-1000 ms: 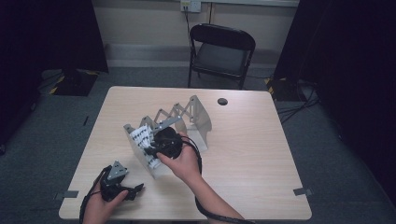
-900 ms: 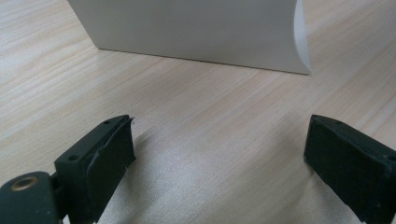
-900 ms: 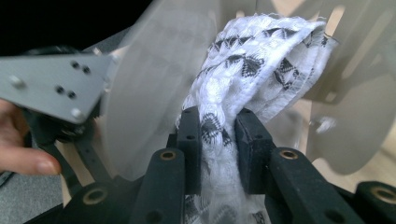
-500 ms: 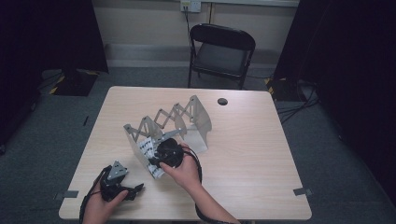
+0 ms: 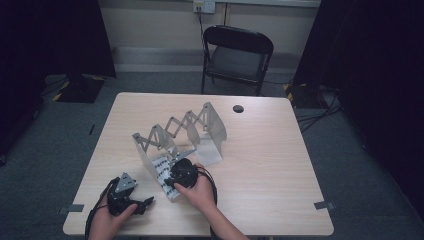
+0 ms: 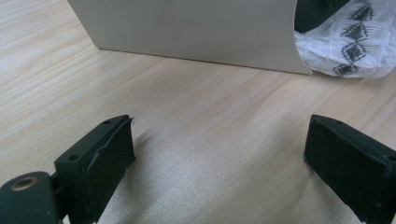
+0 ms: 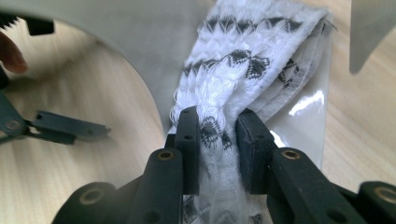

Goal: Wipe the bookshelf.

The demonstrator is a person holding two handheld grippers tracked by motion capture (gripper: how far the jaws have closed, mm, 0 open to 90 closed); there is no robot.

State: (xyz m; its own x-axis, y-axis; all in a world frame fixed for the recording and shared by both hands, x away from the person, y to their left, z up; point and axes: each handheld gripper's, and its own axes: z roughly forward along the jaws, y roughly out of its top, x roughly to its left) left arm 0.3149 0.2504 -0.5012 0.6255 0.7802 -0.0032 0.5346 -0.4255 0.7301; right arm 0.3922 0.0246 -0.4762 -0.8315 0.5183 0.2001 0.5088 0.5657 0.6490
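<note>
A white cloth with black woven patterns is folded into a thick band and lies at the foot of a grey accordion-style metal rack. My right gripper is shut on the cloth's near end, the fabric bunched between both pads. From above, the right gripper sits low at the rack's front end panel, over the cloth. My left gripper rests near the table's front left, open. Its jaws stand wide apart over bare wood, facing the rack's panel and the cloth.
The rack stretches diagonally across the middle of the wooden table. A small black round object lies near the far edge. A black folding chair stands behind the table. Dark curtains hang at both sides.
My right hand has come down and toward the front edge with the cloth in its grip, bringing it low to the table by the rack's end panel. The left gripper has stayed put.
</note>
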